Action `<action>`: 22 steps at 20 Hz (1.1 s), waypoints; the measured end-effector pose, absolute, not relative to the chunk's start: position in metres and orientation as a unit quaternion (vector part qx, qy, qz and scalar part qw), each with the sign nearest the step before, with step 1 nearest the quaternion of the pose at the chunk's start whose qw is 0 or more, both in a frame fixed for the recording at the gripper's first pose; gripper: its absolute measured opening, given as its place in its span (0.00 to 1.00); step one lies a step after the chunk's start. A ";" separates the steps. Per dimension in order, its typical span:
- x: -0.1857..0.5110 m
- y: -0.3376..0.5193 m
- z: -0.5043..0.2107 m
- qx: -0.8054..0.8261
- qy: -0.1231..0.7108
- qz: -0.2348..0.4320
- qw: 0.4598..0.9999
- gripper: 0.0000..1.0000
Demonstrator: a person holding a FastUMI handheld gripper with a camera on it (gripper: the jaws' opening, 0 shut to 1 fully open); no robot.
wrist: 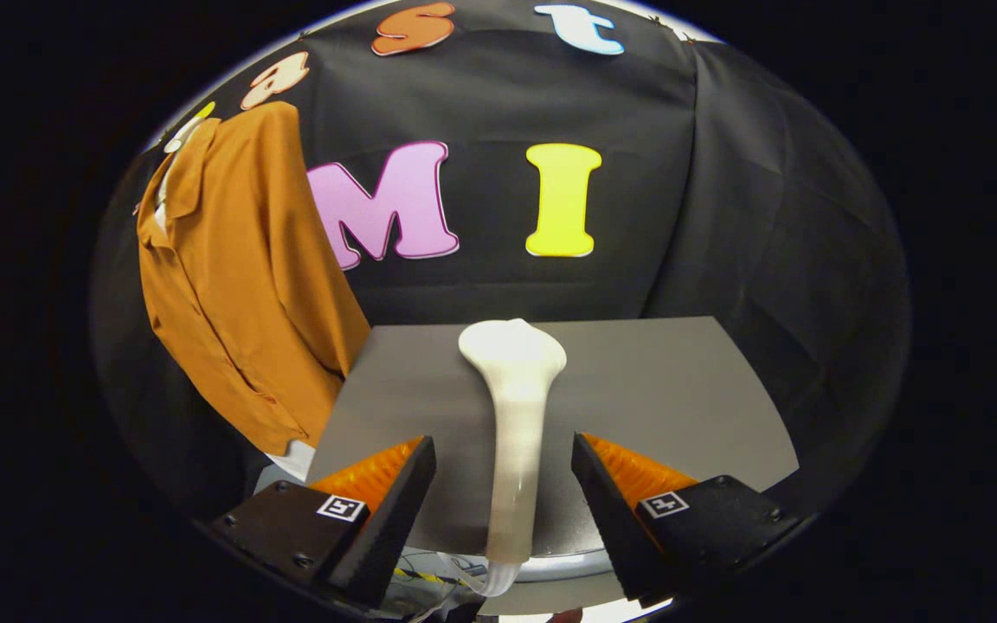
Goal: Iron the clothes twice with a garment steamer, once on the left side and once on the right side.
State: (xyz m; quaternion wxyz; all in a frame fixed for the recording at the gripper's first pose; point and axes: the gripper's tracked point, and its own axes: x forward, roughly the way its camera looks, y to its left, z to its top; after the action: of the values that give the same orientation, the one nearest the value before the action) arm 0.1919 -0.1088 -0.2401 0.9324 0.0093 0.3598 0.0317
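The gripper (504,484) is wide open, and its two fingers (395,502) sit one on each side of the steamer's (514,415) handle with a gap on both sides, so they do not touch it. The white steamer lies on the gray desk (680,389), with its thin handle between the fingers and its wide head pointing away, past the fingertips, near the back edge of the desk. Farther off, to the left of the desk, a brown shirt (239,277) hangs in front of the black cloth wall (723,216), and its bottom edge hangs just beside the desk's left back corner.
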 end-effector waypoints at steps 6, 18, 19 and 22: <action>0.201 -0.108 -0.280 0.064 0.415 0.051 0.906 0.82; 0.197 -0.114 -0.279 0.118 0.376 0.050 0.918 0.28; 0.192 -0.118 -0.270 0.120 0.363 0.043 0.923 0.28; 0.173 -0.127 -0.246 0.117 0.311 0.011 0.943 0.28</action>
State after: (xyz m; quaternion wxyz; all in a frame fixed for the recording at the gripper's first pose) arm 0.1734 -0.1274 -0.2459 0.9430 0.1171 0.3114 0.0109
